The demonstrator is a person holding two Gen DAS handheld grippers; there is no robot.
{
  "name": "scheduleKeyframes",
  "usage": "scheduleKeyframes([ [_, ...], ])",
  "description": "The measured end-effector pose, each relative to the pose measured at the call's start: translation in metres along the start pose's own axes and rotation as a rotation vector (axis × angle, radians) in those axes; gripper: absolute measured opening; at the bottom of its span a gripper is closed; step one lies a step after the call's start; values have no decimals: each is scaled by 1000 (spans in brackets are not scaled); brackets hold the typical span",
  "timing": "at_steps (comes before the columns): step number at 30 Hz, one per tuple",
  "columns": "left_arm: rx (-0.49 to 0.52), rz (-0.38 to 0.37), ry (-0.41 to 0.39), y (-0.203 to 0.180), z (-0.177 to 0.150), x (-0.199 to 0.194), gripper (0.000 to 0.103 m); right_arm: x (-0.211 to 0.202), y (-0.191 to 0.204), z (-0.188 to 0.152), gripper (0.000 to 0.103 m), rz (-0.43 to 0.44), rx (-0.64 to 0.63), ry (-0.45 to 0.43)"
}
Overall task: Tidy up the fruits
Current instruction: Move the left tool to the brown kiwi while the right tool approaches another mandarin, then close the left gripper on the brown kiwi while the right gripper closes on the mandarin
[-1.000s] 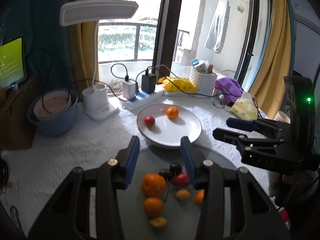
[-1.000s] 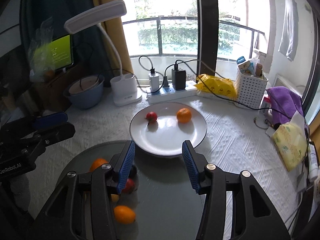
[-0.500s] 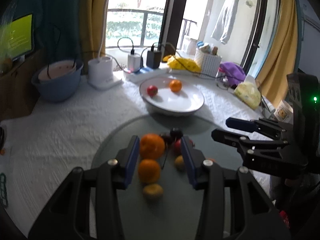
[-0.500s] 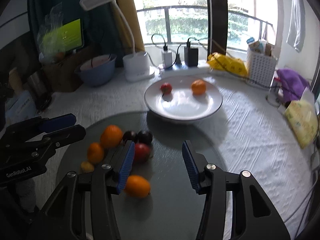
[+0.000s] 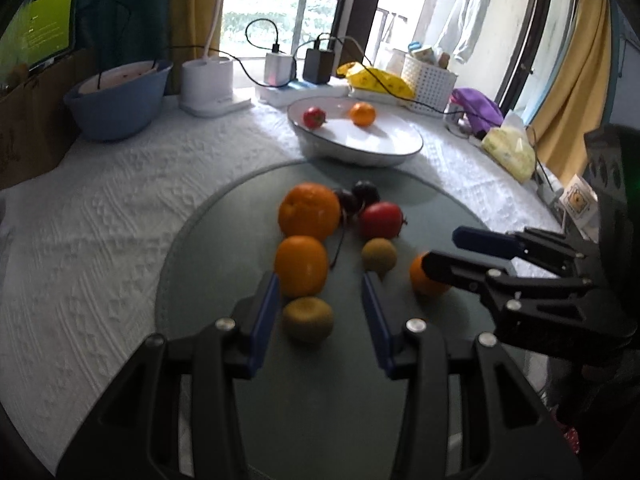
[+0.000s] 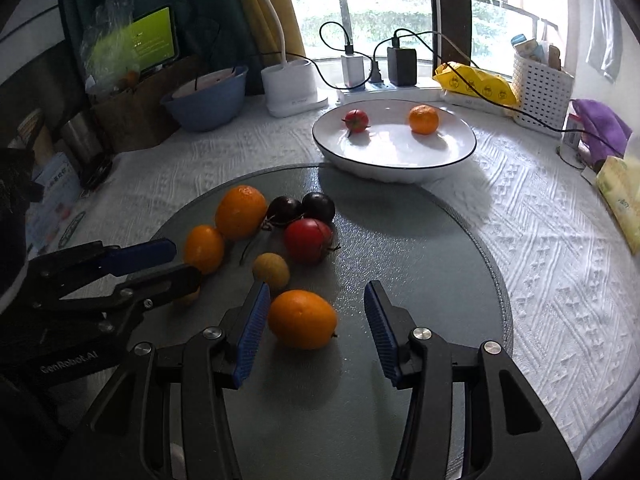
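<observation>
Several fruits lie on a round grey glass disc (image 5: 224, 240): a big orange (image 5: 309, 210), dark plums (image 5: 365, 192), a red tomato (image 5: 380, 220) and smaller ones. My left gripper (image 5: 320, 292) is open low over the disc, with a yellow-green fruit (image 5: 308, 318) between its fingers and a small orange (image 5: 301, 265) just ahead. My right gripper (image 6: 316, 300) is open around another orange (image 6: 302, 319), which lies near its left finger; the pads do not press it. Beyond the disc, a white plate (image 6: 400, 172) holds a tomato (image 6: 356, 121) and a mandarin (image 6: 423, 119).
A blue bowl (image 5: 120, 100) and a white lamp base (image 5: 208, 84) stand at the back left. A power strip with chargers (image 6: 376, 76), a yellow bag (image 6: 476, 80) and a white basket (image 6: 540, 88) line the window. A tissue pack (image 6: 620, 196) lies to the right.
Both grippers have come down and closer to the fruits on the disc. Fruits that lay ahead of the fingers now sit between them. Neither gripper's jaws have changed width.
</observation>
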State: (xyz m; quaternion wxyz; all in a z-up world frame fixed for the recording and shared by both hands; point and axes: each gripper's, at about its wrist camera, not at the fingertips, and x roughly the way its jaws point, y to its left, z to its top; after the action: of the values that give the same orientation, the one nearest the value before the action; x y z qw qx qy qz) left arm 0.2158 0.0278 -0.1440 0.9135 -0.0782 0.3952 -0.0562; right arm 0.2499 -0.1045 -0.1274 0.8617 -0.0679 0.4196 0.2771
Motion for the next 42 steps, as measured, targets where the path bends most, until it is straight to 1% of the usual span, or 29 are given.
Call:
scheduleKeyframes([
  [3,-6,2,22,1,-2,5,44,2,0,-2,52,12,5,6],
  [8,-4,30,46,1,-6,11,44,6,2,-2,52,24,-2,17],
  [16,25,76,41,-3,-9,14,44,13,8,-5,52,23,-16,39],
  [20,29,71,41,-3,-10,12,43,12,11,-7,50,22,-30,36],
  [21,30,71,40,-3,-11,12,41,11,11,-6,47,20,-30,33],
  [22,31,72,39,-3,-11,11,41,11,11,-6,42,21,-28,34],
  [23,29,70,37,-3,-12,11,38,11,11,-6,41,24,-24,34],
  [24,30,68,36,-3,-12,11,33,12,11,-7,39,25,-23,35],
  [26,24,68,34,-2,-12,10,30,11,13,-7,38,25,-32,36],
  [34,16,40,36,-4,-14,8,30,9,14,-8,38,28,-38,32],
  [42,25,18,16,-10,-11,-2,30,3,13,-5,38,33,-38,14],
])
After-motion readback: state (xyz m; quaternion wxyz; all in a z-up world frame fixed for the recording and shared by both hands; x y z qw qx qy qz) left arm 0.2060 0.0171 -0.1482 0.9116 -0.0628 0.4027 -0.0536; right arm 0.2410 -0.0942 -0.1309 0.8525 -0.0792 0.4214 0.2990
